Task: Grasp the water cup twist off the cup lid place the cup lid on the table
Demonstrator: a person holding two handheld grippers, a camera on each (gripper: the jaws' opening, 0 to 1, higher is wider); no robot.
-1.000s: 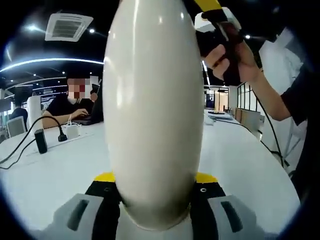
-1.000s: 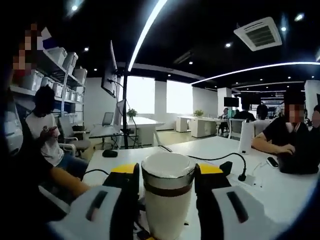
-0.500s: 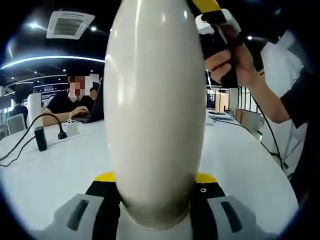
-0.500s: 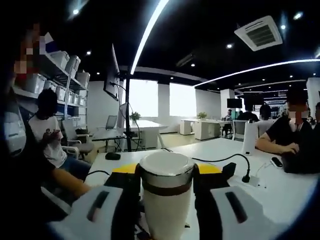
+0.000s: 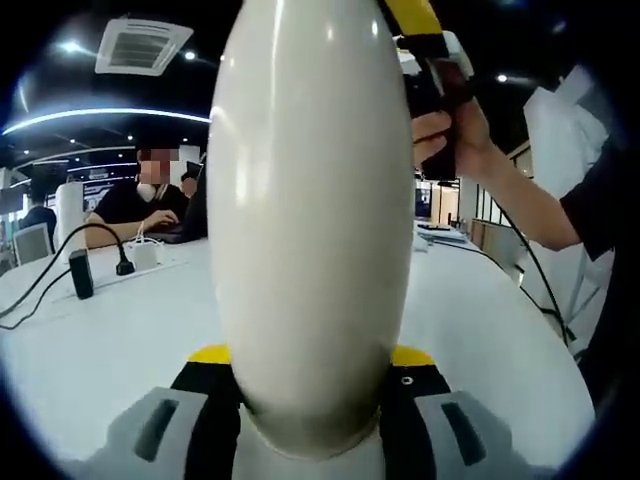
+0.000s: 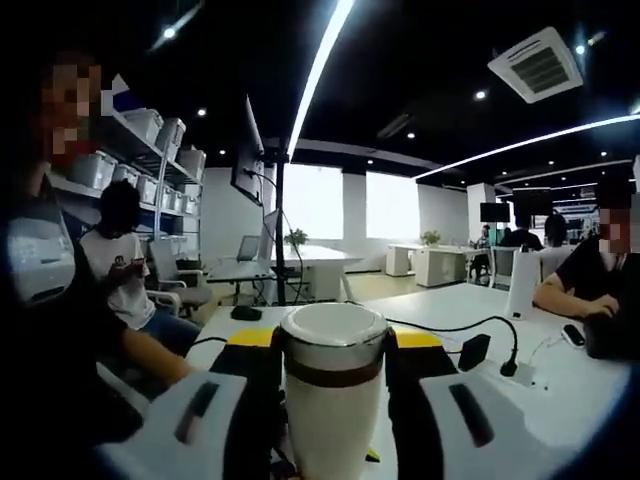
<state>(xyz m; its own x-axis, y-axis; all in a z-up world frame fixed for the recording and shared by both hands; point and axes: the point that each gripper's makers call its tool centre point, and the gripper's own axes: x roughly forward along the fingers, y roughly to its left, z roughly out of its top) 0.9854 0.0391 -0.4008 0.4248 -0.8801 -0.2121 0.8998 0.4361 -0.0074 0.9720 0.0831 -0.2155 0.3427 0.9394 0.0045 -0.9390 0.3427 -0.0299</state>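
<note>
Two grippers share one cup just now. The left gripper (image 5: 305, 395) has its jaws closed round the white cup (image 5: 310, 220) near its base, the body rising straight up the left gripper view. The right gripper (image 6: 328, 372) is clamped on the top end, its jaws pressing each side of the lid (image 6: 333, 335), a pale cap over a steel rim and brown band. In the left gripper view the person's hand (image 5: 455, 130) works that right gripper, high beside the cup. The cup appears lifted above the table (image 5: 120, 330), though its underside is hidden, so I cannot be sure.

The likely trouble: the cup is smooth and rounded, so a hard twist could spin it inside the left jaws instead of freeing the lid. A lid that gives suddenly might also slip from the right jaws and drop.

Against a second ago, both grips are unchanged. The background in the right gripper view has slid rightward, fitting a turn of that hand, and the hand in the left gripper view sits a little higher.
</note>
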